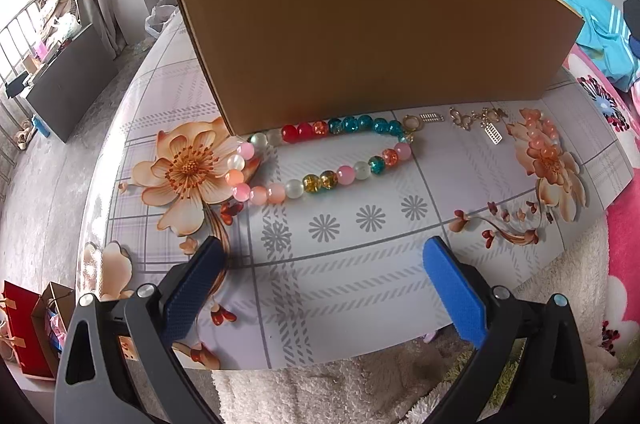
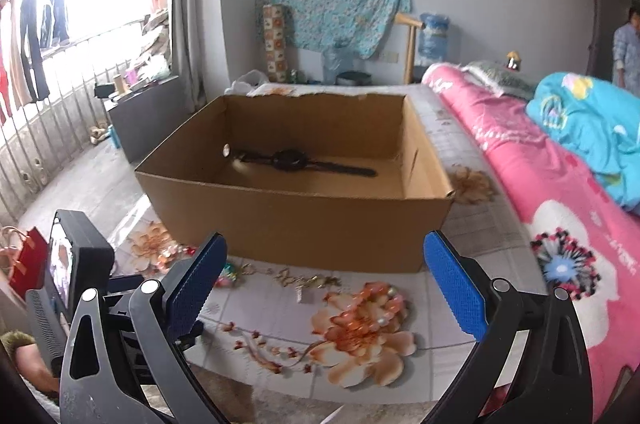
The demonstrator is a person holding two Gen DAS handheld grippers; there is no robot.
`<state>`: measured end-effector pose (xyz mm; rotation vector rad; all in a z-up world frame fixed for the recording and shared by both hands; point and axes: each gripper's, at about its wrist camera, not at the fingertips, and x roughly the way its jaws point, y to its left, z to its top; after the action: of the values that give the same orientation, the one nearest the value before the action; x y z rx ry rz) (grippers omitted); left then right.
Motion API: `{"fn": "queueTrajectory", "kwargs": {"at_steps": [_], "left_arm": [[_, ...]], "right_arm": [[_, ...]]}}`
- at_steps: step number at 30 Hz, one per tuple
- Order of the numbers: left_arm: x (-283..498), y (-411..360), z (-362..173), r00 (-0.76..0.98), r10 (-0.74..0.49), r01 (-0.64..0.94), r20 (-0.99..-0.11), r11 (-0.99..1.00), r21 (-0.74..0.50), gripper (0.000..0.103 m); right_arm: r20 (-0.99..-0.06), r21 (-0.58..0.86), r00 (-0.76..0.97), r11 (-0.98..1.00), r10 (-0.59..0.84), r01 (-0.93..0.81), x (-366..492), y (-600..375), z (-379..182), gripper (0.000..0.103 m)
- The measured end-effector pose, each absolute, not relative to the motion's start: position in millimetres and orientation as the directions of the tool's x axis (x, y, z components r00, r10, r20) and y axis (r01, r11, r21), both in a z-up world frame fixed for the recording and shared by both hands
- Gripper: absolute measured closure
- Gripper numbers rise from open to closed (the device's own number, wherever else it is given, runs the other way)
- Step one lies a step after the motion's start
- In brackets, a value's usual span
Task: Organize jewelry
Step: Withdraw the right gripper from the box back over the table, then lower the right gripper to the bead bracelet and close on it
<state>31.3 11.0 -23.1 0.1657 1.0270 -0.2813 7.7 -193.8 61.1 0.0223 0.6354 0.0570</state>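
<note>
The cardboard box (image 1: 360,24) hides its inside (left view); gold charms (image 1: 476,116) too small to identify.

A cardboard box (image 2: 296,180) is set on the surface (image 1: 360,264), toward its far edge. A watch (image 2: 292,160) is laid flat inside the box, on its floor. A bead necklace (image 1: 320,156) is looped just before the box's near wall, toward the left. A chain with charms (image 1: 476,116) is laid to the right of the necklace. A bed (image 2: 560,192) is found along the surface's right edge.
</note>
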Motion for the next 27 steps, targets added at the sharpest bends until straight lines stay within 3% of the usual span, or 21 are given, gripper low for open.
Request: {"fn": "queueTrajectory", "kwargs": {"at_steps": [9,27], "left_arm": [[31,11,-23,0.49,-0.154,0.307,-0.858,0.952,0.005,0.005],[30,11,-23,0.49,-0.153,0.307,-0.858,0.952,0.005,0.005]], "right_arm": [[-0.685,0.223,0.702,0.973,0.196,-0.054,19,-201,41,0.008],[-0.746,0.253,0.631,0.967,0.211,-0.023,27,-207,26,0.01]]}}
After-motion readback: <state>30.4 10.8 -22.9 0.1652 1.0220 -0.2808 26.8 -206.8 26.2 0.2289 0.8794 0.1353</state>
